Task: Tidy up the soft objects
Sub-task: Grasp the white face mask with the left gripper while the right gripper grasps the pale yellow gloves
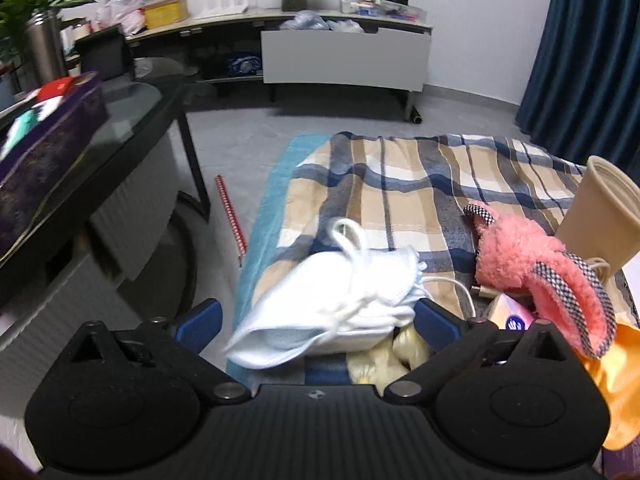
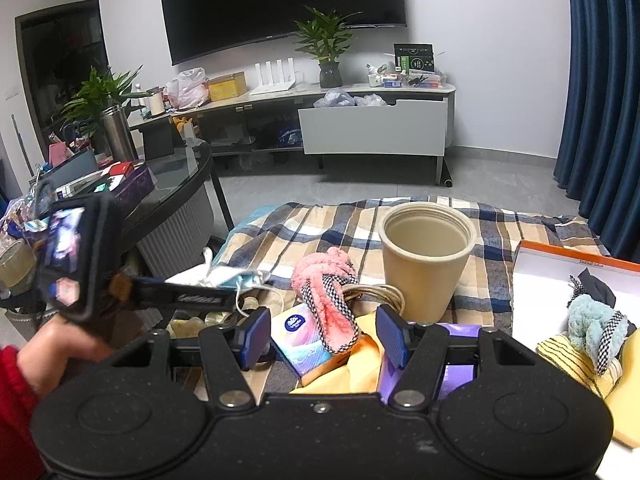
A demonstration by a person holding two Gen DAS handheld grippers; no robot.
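Observation:
A loose stack of white face masks [image 1: 332, 304] lies on the plaid blanket [image 1: 400, 184], between the wide-apart blue pads of my left gripper [image 1: 317, 320]; the pads stand off it on both sides. A fuzzy pink sock [image 1: 520, 256] with checkered trim lies to the right. In the right wrist view my right gripper [image 2: 323, 336] hangs open over a tissue pack [image 2: 298, 336] and the pink sock [image 2: 324, 292], touching neither. The left gripper's finger [image 2: 192, 298] reaches in by the masks [image 2: 216, 274], held by a hand [image 2: 60, 348] in a red sleeve.
A beige cup [image 2: 424, 260] stands upright behind the sock. A white box with an orange rim [image 2: 560, 276] at right holds a blue fuzzy sock [image 2: 596, 324] and yellow cloths. A glass table [image 1: 132, 120] with a purple box [image 1: 48, 140] stands left. A white cable [image 1: 452, 284] lies beside the masks.

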